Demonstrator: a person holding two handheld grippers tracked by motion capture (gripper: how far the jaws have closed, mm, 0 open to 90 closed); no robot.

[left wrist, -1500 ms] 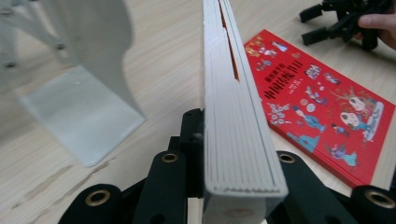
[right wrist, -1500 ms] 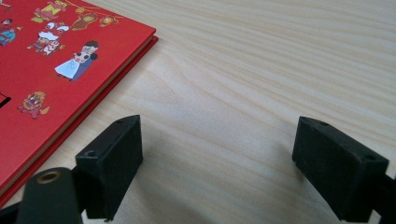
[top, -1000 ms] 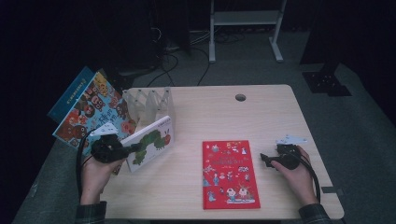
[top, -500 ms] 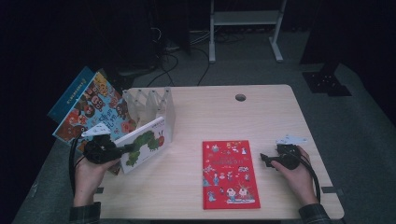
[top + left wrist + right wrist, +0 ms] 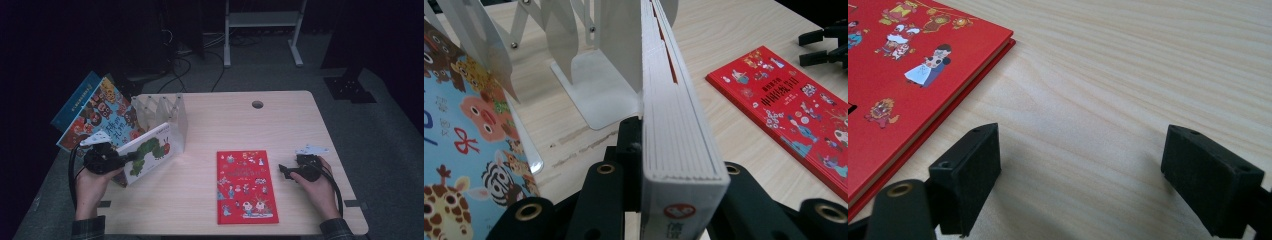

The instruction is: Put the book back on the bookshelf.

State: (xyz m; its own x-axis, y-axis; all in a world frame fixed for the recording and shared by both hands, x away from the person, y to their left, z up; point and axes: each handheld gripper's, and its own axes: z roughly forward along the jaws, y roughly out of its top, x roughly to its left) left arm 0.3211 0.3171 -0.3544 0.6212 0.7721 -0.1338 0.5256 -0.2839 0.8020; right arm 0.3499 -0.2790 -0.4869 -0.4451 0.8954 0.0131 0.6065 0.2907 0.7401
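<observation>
My left gripper (image 5: 131, 158) is clamped on the white caterpillar board book (image 5: 149, 153), held tilted at the table's left side, against the white accordion book rack (image 5: 161, 109). My right gripper (image 5: 284, 170), jaws wide apart, holds nothing and rests on the table (image 5: 210, 125) just right of the red picture book (image 5: 245, 185).

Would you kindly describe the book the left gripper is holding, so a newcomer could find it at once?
Start at the white accordion rack on the wooden table's left side. Just in front of it, the left gripper clamps a thick white board book by its edge, held tilted. Unlike the red book lying flat, or the colourful animal book leaning left, its cover shows a green caterpillar.
</observation>
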